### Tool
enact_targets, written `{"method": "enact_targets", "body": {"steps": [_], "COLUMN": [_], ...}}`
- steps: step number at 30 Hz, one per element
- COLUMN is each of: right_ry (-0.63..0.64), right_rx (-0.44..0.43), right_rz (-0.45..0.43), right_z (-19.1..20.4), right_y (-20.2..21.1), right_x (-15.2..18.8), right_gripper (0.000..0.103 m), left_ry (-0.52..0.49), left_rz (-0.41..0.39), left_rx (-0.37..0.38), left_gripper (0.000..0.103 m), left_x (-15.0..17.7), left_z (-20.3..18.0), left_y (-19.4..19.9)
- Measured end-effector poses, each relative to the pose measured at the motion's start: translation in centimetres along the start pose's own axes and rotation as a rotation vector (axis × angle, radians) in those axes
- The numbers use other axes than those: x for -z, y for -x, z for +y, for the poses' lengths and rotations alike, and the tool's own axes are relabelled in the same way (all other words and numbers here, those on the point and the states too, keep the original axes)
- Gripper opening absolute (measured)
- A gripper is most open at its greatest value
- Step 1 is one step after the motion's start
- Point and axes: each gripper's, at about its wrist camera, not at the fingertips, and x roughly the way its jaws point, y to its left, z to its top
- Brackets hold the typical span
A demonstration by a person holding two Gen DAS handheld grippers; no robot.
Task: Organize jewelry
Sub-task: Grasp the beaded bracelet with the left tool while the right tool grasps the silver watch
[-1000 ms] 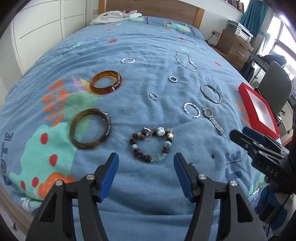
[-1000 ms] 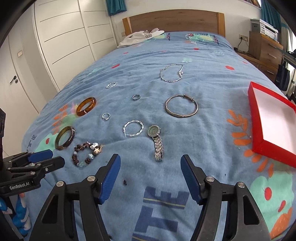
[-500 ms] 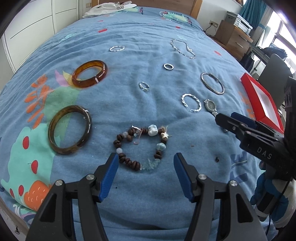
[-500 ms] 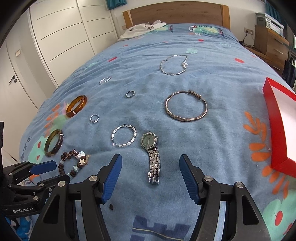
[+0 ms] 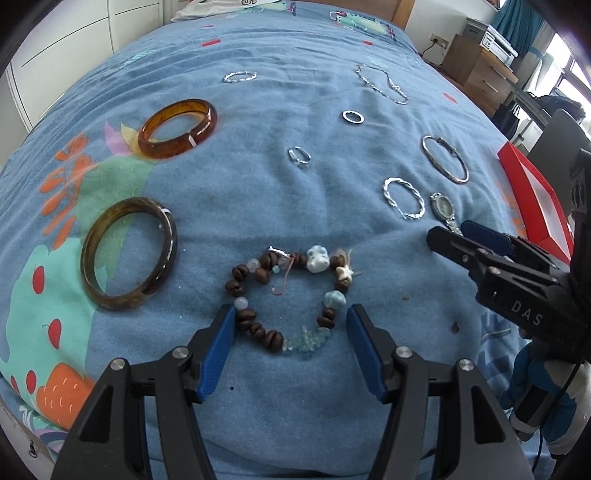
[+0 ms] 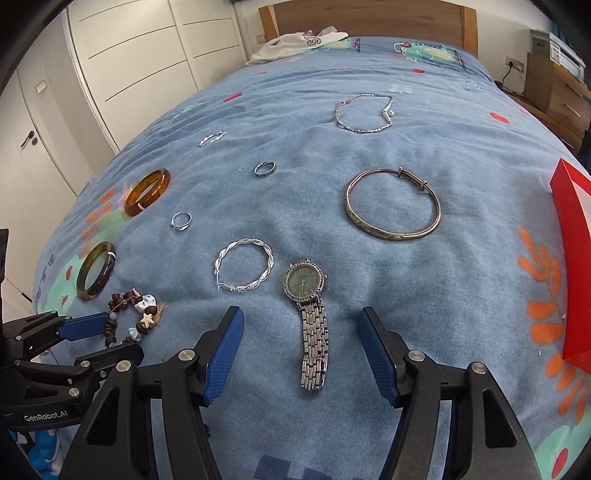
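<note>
Jewelry lies spread on a blue bedspread. My left gripper [image 5: 291, 321] is open, its blue pads on either side of the near end of a brown beaded bracelet [image 5: 255, 325] with white and pale blue stones. My right gripper [image 6: 302, 328] is open over the band of a silver wristwatch [image 6: 313, 334] with a green dial. A twisted silver bangle [image 6: 244, 269], a plain silver bangle [image 6: 393, 208], an amber bangle [image 5: 177, 133], a dark brown bangle [image 5: 129, 258], two rings [image 6: 265, 168] and a silver chain [image 6: 364, 112] lie around. A red tray [image 6: 570, 218] sits at the right.
The bed's near edge runs just below both grippers. A wooden headboard [image 6: 362, 18] and a folded white garment [image 6: 299, 44] are at the far end. White wardrobes [image 6: 129, 62] stand left, a wooden dresser [image 6: 554, 88] right. A small twisted silver piece [image 5: 239, 76] lies far back.
Both grippers have moved forward and down toward the bed. The left gripper's pads now flank the beaded bracelet. The right gripper's pads now flank the watch band. Both stayed open.
</note>
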Motion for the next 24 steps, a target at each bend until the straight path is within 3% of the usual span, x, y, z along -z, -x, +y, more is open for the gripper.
{"method": "enact_targets", "body": {"steps": [4, 12, 14, 18, 21, 23, 24], "right_ry": [0.017, 0.012, 0.016, 0.021, 0.018, 0.019, 0.017], "right_rx": [0.003, -0.004, -0.015, -0.033, -0.045, -0.050, -0.054], "right_rz": [0.002, 0.007, 0.009, 0.009, 0.007, 0.006, 0.005], "right_z": [0.1, -0.9, -1.0, -1.0, -1.2, -1.3, -1.4], "right_y": [-0.2, -0.3, -0.4, -0.3, -0.1, 0.0, 0.1], "right_x": [-0.2, -0.6, -0.6, -0.5, -0.4, -0.4, -0.3], "right_gripper": [0.055, 0.018, 0.013, 0.012, 0.012, 0.012, 0.012], "left_ry": [0.012, 0.021, 0.020, 0.021, 0.025, 0.030, 0.029], "left_rz": [0.009, 0.008, 0.003, -0.008, -0.015, -0.017, -0.016], "left_rx": [-0.004, -0.018, -0.019, -0.018, -0.015, -0.005, 0.001], "left_gripper": [0.060, 0.059, 0.059, 0.055, 0.037, 0.018, 0.017], "left_x": [-0.1, -0.3, -0.4, -0.5, -0.5, -0.6, -0.5], "left_z": [0.1, 0.0, -0.1, -0.2, -0.1, -0.1, -0.1], "left_y": [-0.5, -1.0, -1.1, -1.1, -1.0, -1.0, -1.0]}}
